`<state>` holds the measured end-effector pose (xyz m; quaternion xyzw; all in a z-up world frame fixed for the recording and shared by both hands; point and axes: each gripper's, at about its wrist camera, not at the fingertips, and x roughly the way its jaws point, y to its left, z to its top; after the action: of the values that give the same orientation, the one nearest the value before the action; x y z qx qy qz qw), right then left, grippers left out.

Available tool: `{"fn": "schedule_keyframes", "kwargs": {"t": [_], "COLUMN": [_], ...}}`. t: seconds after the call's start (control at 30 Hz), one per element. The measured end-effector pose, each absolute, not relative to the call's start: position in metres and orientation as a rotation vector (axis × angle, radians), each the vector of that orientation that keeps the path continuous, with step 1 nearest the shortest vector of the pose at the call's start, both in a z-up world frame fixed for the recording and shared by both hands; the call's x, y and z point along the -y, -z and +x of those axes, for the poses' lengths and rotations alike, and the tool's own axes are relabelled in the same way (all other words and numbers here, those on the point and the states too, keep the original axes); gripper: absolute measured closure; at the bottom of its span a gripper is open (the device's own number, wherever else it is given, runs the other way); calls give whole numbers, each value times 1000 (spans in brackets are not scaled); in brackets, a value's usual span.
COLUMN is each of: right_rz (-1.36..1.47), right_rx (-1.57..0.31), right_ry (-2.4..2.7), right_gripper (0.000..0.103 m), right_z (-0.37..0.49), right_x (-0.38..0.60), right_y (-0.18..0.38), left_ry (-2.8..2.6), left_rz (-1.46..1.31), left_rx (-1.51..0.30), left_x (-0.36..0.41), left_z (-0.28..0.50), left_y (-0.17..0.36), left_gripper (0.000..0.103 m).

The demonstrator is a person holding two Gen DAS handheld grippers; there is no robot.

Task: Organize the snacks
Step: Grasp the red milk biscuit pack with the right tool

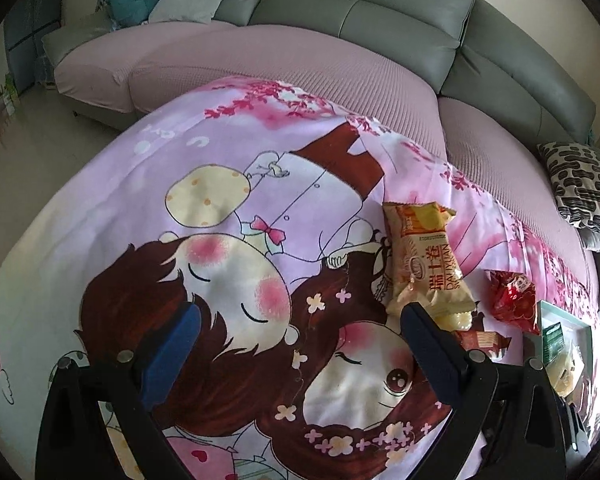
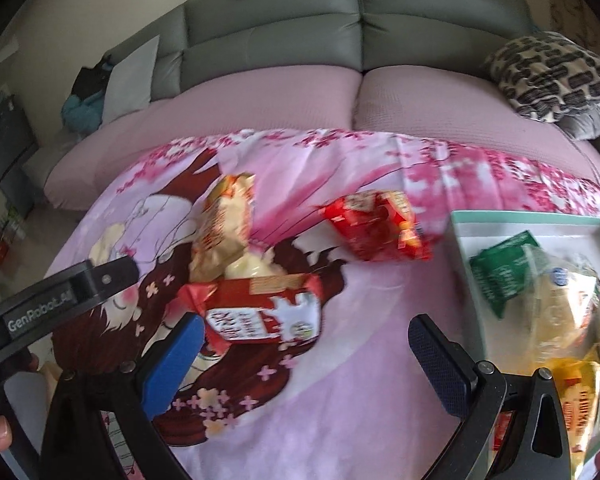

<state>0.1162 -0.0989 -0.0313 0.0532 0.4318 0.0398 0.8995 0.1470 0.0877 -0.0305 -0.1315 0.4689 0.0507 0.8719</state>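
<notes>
Cloth: pink cartoon cloth [image 1: 220,168] covers the table.
Room: grey sofa [image 2: 340,32] at 12 o'clock.
Snacks: yellow bag [image 2: 224,228], red bag [image 2: 376,224] on cloth; box [image 2: 528,224] at 3 o'clock.
Tongs: left gripper [image 1: 300,328] and right gripper [image 2: 304,340] spread wide, holding nothing.

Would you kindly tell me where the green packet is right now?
The green packet lies inside the pale box at the right of the right wrist view, beside a clear-wrapped yellow snack, right of the red pouch.
</notes>
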Motion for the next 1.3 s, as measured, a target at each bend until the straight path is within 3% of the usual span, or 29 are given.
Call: {"fn": "schedule_keyframes", "kwargs": {"t": [0.63,0.7,0.97,1.3], "right_rz": [106,116,112,146], "right_rx": [-908,-900,-878,-875], "right_ry": [-71,-79,-134,-142], "right_gripper": [0,2,28,34], "right_z": [131,132,130,127], "right_x": [86,87,77,89], "right_y": [60,59,58,55], "left_ry": [-97,-93,-87,-67], "left_rz": [-318,-318,-315,-299], "left_rx": [-1035,-1032,-1020,-1018], "left_x": [-92,-91,-87,-79], "left_z": [156,156,156,157], "left_y": [54,53,51,49], "left_gripper": [3,3,3,3]}}
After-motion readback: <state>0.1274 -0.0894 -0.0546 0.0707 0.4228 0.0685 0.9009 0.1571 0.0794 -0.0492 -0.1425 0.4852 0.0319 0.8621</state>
